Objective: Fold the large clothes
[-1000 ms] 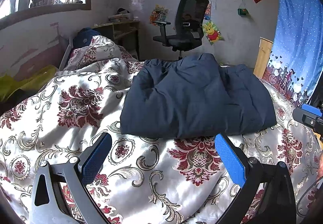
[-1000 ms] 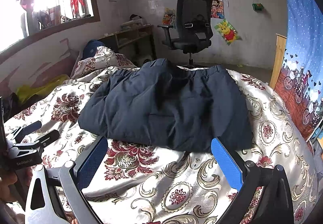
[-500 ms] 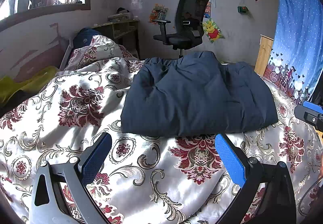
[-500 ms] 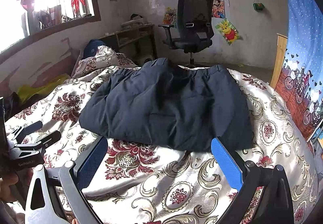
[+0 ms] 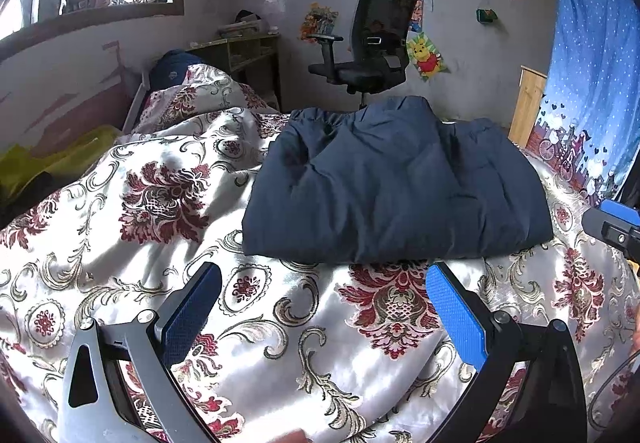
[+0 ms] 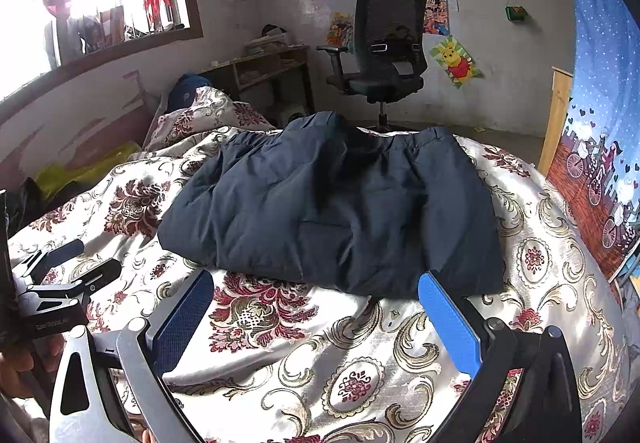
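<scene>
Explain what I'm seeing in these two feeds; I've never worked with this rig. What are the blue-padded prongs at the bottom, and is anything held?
There is no robot arm here. A person holds a two-finger tool in each hand, and each tool carries a fisheye camera looking forward along its fingers. So the blue-padded prongs at the bottom are the tool's own fingers: the left tool in the left wrist view, the right tool in the right wrist view. Each view also catches the other tool at its edge. Both tools are open and hold nothing; they hover above a patterned quilt on a bed. On the quilt lies a dark blue jacket, already folded into a compact bundle. Behind the bed stands an office chair.
</scene>
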### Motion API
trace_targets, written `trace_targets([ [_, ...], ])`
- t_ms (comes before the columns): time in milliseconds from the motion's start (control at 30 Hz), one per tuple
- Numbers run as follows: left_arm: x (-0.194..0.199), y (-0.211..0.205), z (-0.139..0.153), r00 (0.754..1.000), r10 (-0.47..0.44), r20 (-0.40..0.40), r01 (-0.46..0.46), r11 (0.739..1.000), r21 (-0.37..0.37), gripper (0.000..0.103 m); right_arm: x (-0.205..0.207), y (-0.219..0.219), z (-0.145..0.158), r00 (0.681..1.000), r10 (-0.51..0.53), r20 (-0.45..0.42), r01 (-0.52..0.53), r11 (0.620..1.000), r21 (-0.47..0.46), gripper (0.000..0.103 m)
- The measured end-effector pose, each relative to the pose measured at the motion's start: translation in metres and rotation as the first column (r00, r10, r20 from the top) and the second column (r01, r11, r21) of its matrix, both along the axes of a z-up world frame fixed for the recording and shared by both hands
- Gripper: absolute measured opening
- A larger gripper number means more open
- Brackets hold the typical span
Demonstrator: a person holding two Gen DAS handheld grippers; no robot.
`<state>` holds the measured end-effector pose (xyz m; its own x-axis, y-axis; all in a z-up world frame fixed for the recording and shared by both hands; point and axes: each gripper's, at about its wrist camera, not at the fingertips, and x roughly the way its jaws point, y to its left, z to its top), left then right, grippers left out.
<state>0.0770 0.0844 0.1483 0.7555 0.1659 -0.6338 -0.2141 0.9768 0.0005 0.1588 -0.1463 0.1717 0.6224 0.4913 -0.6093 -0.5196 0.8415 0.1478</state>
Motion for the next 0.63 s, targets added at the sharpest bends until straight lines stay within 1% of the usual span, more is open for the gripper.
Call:
trace_targets([
  [633, -0.0001, -0.0041, -0.0038, 1.000, -0.020, -0.007, 0.020, 1.000, 0.009, 0.100, -0.0011, 0.0015, -0.0012, 1.000, 0.015, -0.014, -0.015, 1.000, -0.005, 0.103],
])
